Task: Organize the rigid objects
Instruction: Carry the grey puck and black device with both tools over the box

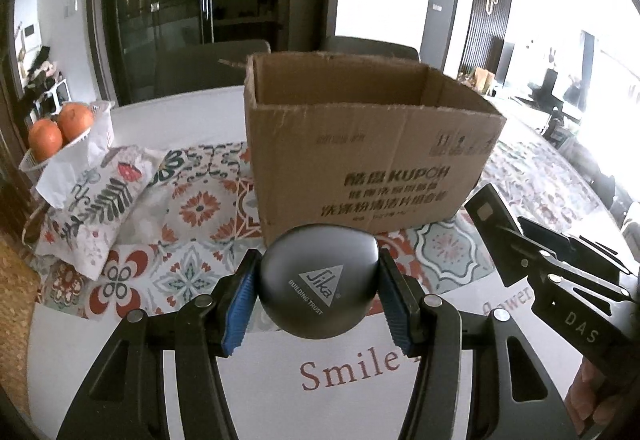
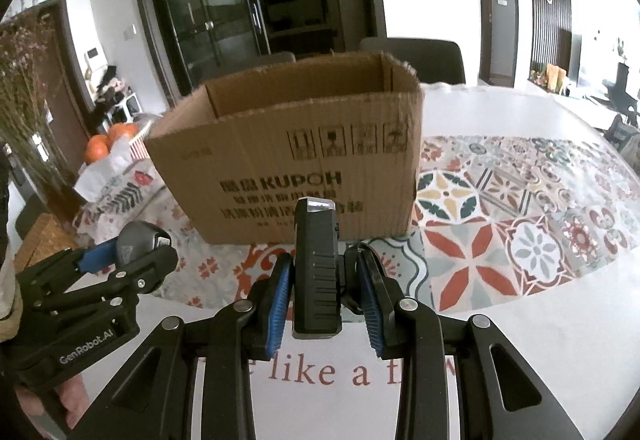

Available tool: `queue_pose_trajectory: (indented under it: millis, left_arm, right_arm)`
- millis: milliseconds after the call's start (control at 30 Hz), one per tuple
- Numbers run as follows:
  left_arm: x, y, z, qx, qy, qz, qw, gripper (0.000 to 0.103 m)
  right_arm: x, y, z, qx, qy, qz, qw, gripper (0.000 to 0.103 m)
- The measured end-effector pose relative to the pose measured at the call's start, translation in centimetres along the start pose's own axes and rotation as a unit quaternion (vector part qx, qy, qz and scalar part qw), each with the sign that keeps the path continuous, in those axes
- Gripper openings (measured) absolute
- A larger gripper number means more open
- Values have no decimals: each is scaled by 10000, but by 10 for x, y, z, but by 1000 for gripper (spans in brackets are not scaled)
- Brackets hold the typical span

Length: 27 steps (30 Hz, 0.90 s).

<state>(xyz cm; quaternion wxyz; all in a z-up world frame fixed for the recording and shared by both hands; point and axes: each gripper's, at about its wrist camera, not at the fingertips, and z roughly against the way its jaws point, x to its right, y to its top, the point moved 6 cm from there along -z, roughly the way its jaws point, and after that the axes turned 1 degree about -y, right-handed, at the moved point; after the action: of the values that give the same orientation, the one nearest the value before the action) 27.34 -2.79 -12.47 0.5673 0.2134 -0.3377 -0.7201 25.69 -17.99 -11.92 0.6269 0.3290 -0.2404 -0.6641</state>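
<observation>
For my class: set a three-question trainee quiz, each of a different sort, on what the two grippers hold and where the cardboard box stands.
1. True or false: the left gripper holds a round dark case.
2. The right gripper holds: A) an orange, B) a black ribbed rectangular device, C) nothing.
3. Fill in: the open cardboard box stands on the patterned ____.

Key: 1 true; 2 B; 3 cloth.
</observation>
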Motion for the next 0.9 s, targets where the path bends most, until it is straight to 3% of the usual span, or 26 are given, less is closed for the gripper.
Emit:
queue_pose_trajectory:
  millis: [900]
  left_arm:
    - [15,60,52,683,-27,-95,9976,56]
  right_arm:
    - [-4,54,55,794,108,128,9967,34]
